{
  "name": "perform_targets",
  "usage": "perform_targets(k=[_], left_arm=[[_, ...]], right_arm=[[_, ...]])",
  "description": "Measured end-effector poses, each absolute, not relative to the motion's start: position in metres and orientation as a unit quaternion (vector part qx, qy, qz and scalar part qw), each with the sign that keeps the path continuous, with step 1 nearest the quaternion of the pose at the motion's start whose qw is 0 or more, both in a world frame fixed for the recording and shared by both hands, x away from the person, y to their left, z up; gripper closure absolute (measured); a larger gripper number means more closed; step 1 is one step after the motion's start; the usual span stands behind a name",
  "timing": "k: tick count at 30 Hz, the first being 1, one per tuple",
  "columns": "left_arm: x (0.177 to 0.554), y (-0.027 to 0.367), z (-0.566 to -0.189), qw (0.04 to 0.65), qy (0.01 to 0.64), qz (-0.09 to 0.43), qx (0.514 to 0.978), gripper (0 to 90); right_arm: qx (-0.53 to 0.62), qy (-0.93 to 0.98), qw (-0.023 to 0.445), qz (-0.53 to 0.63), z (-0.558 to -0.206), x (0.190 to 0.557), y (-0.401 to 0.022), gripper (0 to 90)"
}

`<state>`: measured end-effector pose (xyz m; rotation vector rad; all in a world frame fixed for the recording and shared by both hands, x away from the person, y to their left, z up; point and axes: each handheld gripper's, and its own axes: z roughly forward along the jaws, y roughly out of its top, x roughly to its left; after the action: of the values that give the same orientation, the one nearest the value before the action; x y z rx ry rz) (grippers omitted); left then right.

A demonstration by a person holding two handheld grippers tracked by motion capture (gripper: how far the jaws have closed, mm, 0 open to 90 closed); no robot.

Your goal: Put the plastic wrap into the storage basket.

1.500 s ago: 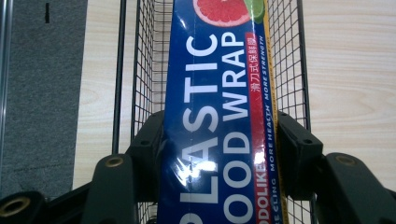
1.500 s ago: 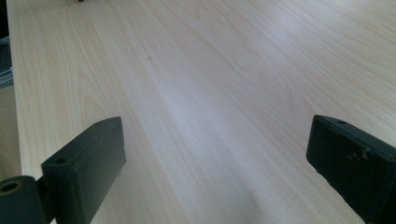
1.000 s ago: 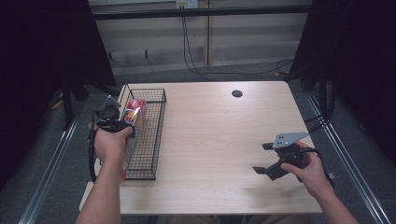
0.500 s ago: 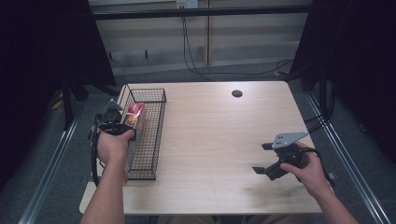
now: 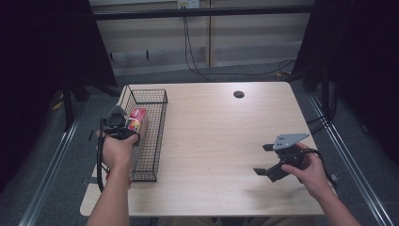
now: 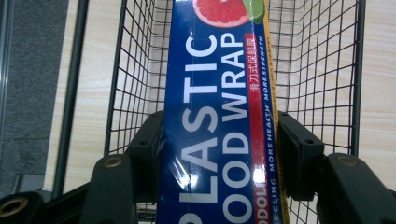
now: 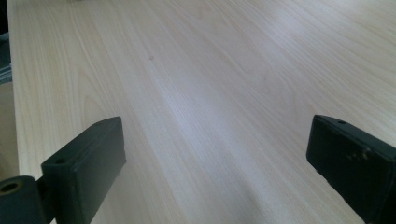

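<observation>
A blue box of plastic food wrap (image 6: 219, 116) is clamped between the pads of my left gripper (image 6: 219, 154). The box points away along the inside of a black wire basket (image 6: 317, 70). In the high view the left gripper (image 5: 123, 126) is at the basket's left wall, with the box's red end (image 5: 138, 120) inside the basket (image 5: 162, 122). My right gripper (image 5: 263, 159) hovers low over the table's right front. Its jaws stand wide apart with only bare wood between them (image 7: 219, 154).
The light wooden table (image 5: 221, 132) has a small dark round hole (image 5: 238, 94) near its far edge. The basket stands along the table's left edge. Dark curtains flank both sides, and cables hang behind the table.
My left gripper has shifted the box slightly nearer and lower within the basket. The right gripper has stayed in place.
</observation>
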<state>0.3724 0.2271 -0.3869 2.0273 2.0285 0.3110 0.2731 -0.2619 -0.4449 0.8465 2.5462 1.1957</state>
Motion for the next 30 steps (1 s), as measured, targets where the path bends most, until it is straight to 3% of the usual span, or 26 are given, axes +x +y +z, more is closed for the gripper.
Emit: perform_targets(k=[15,19,30], left_arm=[[0.372,0.225,-0.39,0.136,0.699,0.094,0.696,40.0],[0.372,0.226,-0.378,0.162,0.697,0.095,0.692,32.4],[0.371,0.225,-0.357,0.198,0.673,0.101,0.705,26.8]], right_arm=[[0.286,0.864,0.104,0.401,-0.446,0.272,-0.262,4.8],[0.285,0.864,0.105,0.402,-0.445,0.272,-0.262,4.8],[0.284,0.864,0.105,0.402,-0.446,0.272,-0.261,4.8]])
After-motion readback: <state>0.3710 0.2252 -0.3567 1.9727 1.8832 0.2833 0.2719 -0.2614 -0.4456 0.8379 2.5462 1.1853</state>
